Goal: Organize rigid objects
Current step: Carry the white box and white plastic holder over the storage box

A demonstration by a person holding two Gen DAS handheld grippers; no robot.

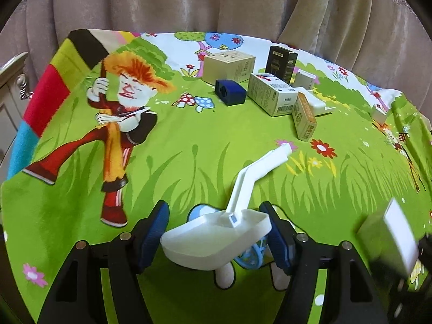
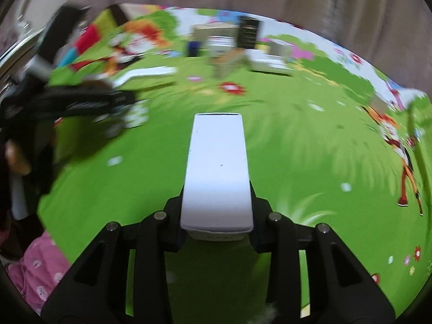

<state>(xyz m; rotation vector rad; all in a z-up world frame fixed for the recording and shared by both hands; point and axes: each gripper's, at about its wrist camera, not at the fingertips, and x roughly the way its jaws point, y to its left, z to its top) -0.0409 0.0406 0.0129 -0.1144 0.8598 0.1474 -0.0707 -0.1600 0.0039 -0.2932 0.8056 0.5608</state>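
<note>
In the left wrist view my left gripper (image 1: 218, 232) stands open around the base of a white plastic stand (image 1: 216, 240) with a bent arm (image 1: 259, 170). Its right pad touches the base, its left pad stands just apart. The stand lies on the green cartoon cloth (image 1: 189, 140). In the right wrist view my right gripper (image 2: 217, 232) is shut on a white box (image 2: 217, 167) held above the cloth. That box also shows blurred at the right edge of the left wrist view (image 1: 391, 237).
Far on the cloth stand a beige box (image 1: 229, 66), a black box (image 1: 280, 63), a dark blue block (image 1: 230, 91), a long white box (image 1: 271, 93), an orange-sided box (image 1: 303, 117) and another white stand (image 1: 316, 102). Curtains hang behind.
</note>
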